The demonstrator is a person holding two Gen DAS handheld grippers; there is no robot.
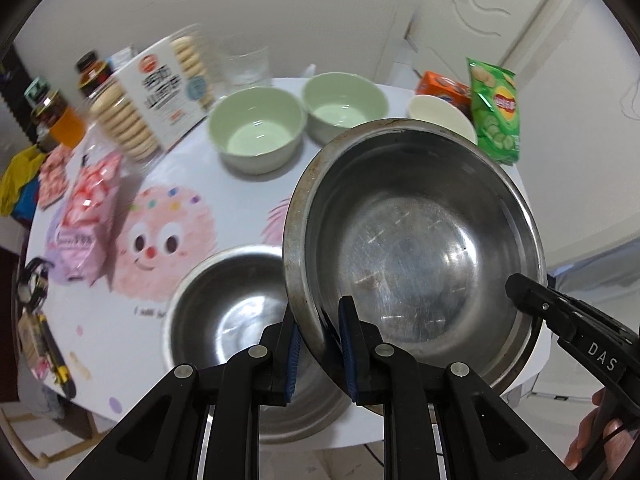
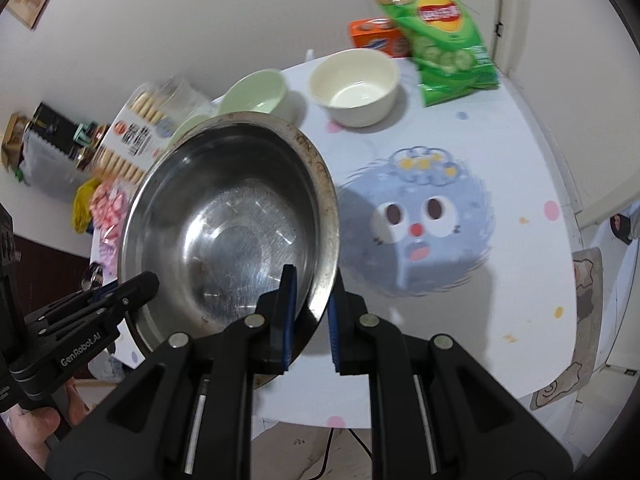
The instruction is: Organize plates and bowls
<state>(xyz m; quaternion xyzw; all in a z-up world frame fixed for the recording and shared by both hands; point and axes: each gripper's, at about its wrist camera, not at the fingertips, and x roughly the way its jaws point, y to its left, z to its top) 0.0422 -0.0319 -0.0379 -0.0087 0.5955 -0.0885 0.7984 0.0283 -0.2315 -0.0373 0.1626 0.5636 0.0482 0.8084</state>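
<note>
Blue-padded jaws of the left gripper [image 1: 319,354] pinch the near rim of the large steel bowl [image 1: 416,240], one pad inside the wall and one outside, closed down to the thickness of the metal. At the opposite rim the right gripper [image 2: 309,316] clamps the same bowl in the same way, so both hands carry it, tilted and apparently lifted off the table [image 2: 500,152].

Just beside it on the left, sitting on the tablecloth, is a smaller steel bowl [image 1: 230,304]. Farther back stand two green bowls [image 1: 256,132] side by side and a cream bowl [image 2: 354,86], with a chip bag [image 2: 444,36] and a biscuit box [image 1: 160,92] around them.

The step in hand looks like stacking the metal bowls together. Next, the pair probably needs levelling and a shared lowering onto or beside the smaller bowl, both grips releasing only once it rests steady.
</note>
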